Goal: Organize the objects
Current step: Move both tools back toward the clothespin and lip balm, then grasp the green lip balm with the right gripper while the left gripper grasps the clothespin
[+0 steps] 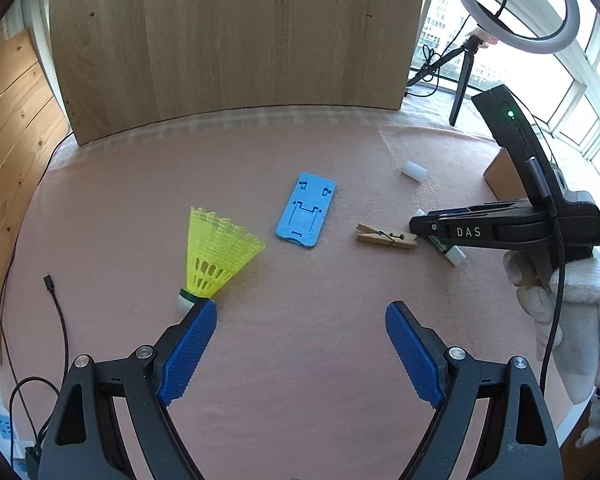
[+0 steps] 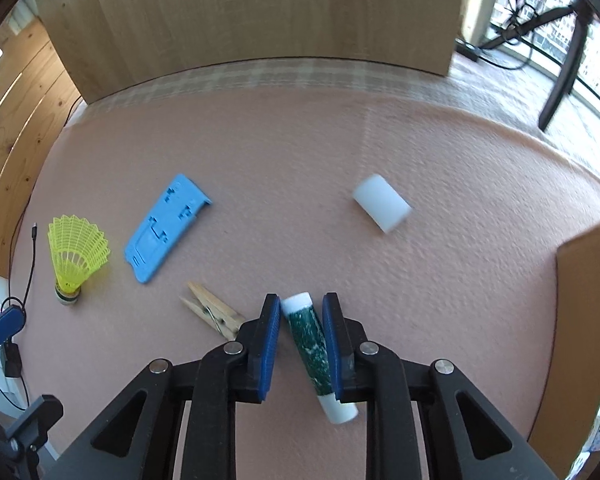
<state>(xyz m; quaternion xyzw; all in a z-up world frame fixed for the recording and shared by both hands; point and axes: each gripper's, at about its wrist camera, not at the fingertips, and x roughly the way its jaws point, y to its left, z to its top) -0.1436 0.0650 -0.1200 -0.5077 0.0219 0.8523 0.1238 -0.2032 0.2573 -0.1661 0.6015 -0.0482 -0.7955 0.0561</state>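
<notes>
A green-and-white tube [image 2: 310, 352] lies askew on the pink mat [image 2: 260, 160] between the blue pads of my right gripper [image 2: 302, 300]. The right pad presses its side and the left pad's tip meets its white cap. In the left wrist view that gripper [image 1: 414, 225] is held low over the tube [image 1: 454, 255] by a gloved hand [image 1: 572, 304]. My left gripper [image 1: 302, 308] is wide open with nothing in it, its left pad beside the base of a yellow shuttlecock [image 1: 216, 252]. A blue phone stand [image 1: 306, 210], a wooden clothespin [image 1: 384, 237] and a white cylinder [image 1: 413, 171] lie on the mat.
A wooden board [image 1: 236, 40] stands along the mat's far edge. A cardboard box [image 2: 588, 320] sits at the right edge. A ring light [image 1: 516, 8] on a tripod stands at the back right. A black cable [image 1: 56, 300] trails over the left side.
</notes>
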